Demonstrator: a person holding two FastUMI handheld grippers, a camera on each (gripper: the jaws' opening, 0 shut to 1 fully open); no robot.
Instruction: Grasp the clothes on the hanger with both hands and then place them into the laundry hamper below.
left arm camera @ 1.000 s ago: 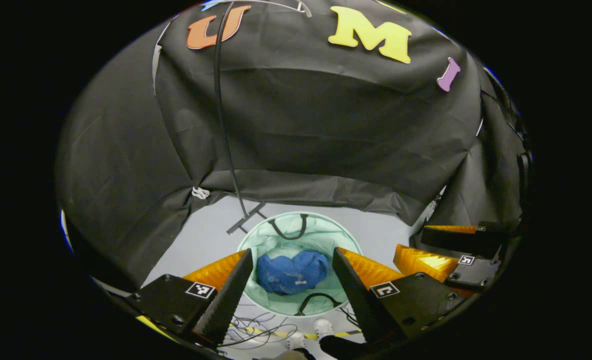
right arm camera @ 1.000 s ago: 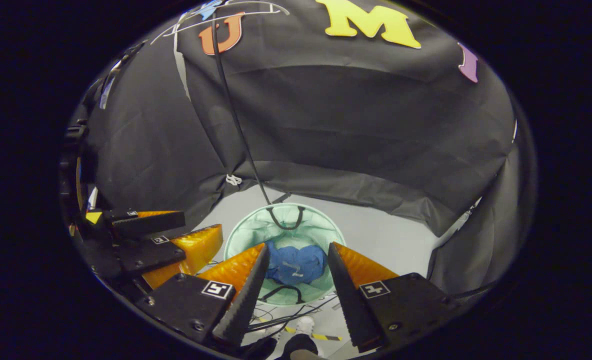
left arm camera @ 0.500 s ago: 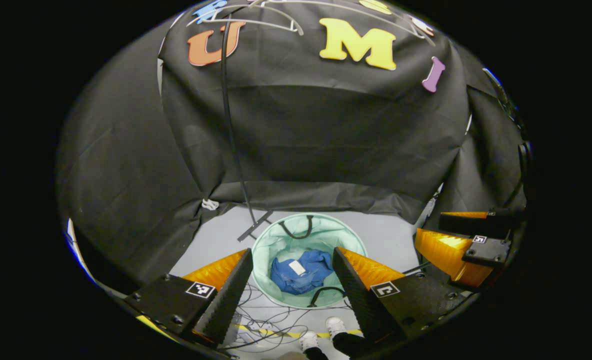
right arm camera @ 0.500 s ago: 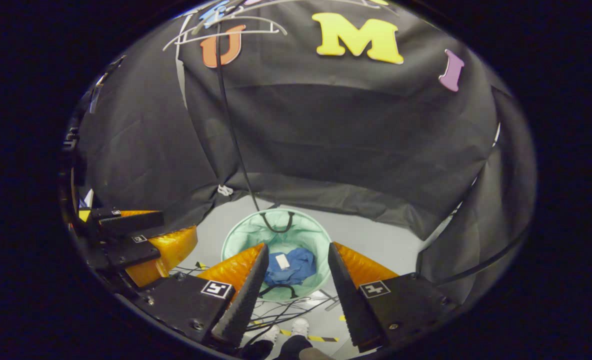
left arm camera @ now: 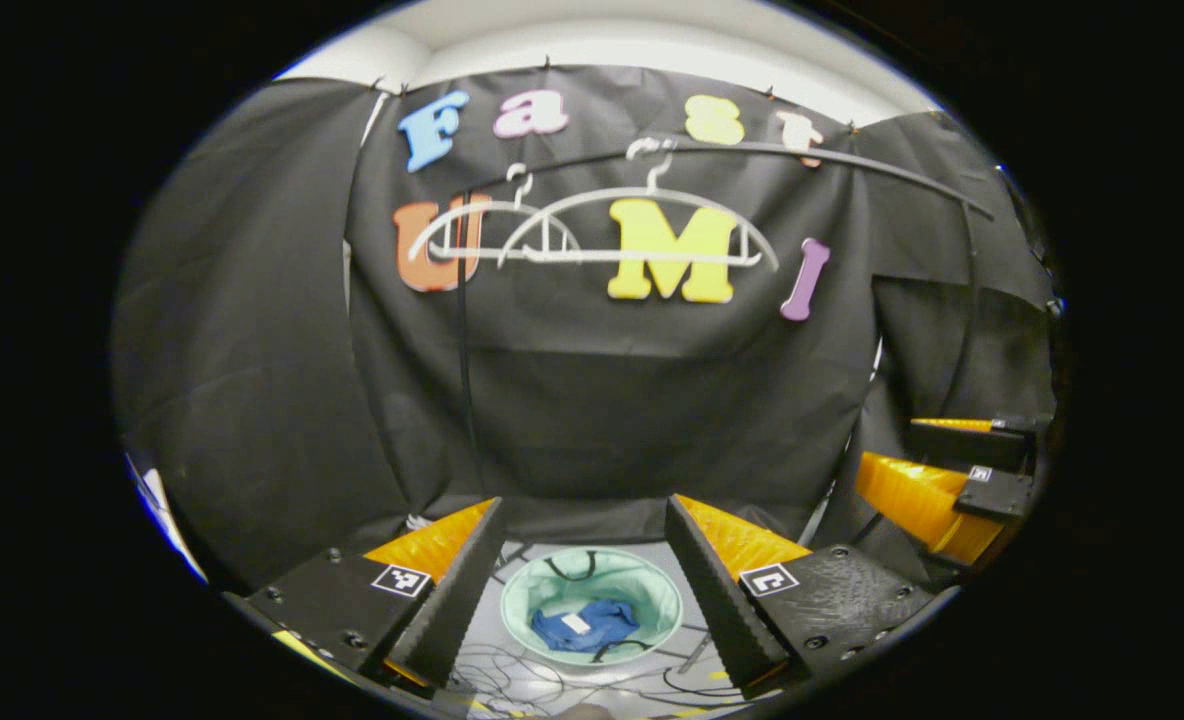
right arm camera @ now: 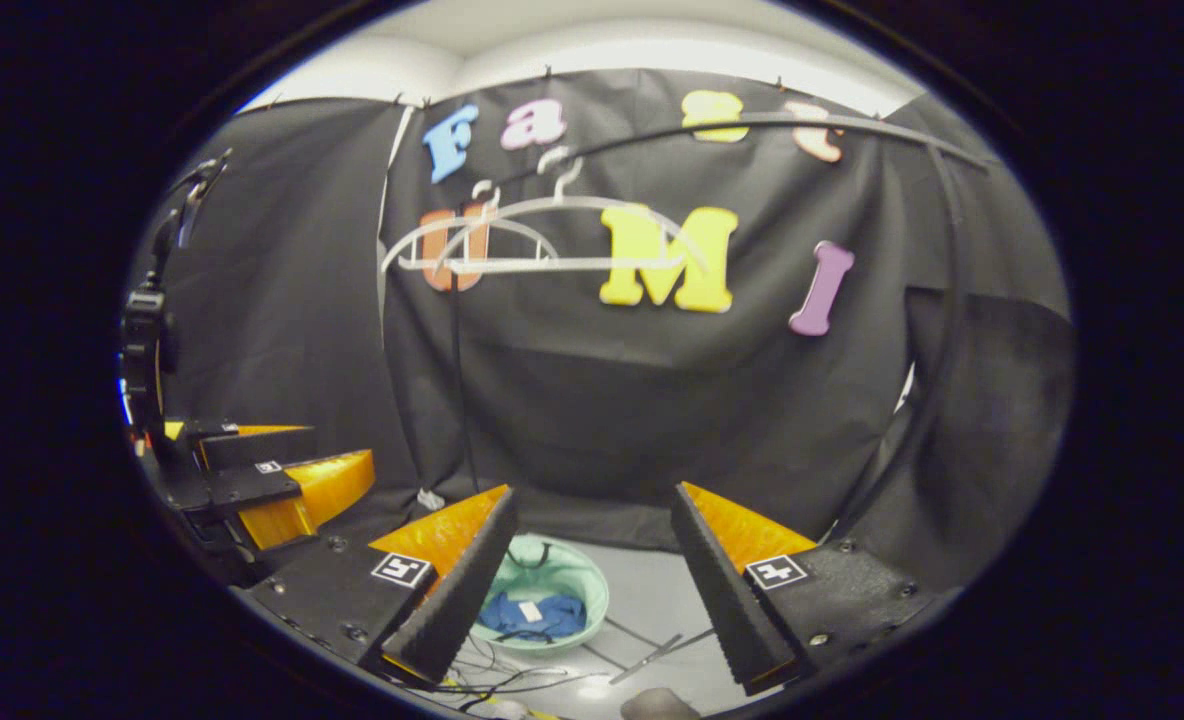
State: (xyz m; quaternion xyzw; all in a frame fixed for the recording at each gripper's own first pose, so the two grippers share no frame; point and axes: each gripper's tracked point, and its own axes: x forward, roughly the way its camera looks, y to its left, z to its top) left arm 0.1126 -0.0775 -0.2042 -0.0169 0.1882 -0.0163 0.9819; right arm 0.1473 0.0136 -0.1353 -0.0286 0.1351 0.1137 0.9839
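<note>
Below both tools, the blue garment (left arm camera: 585, 627) lies crumpled inside the green laundry hamper (left arm camera: 652, 600). Likely light, limp fabric; grip bunched folds. Left tool (left arm camera: 584, 575) and right tool (right arm camera: 592, 570): jaws apart, empty.

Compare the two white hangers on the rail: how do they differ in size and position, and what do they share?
The larger hanger spans wide across the middle of the rail, while the smaller hanger looks narrower. The smaller hanger sits further left in the left gripper view, and the larger hanger overlaps its right end. Both are white, curved and bare; the blue garment already lies in the green hamper.
</note>
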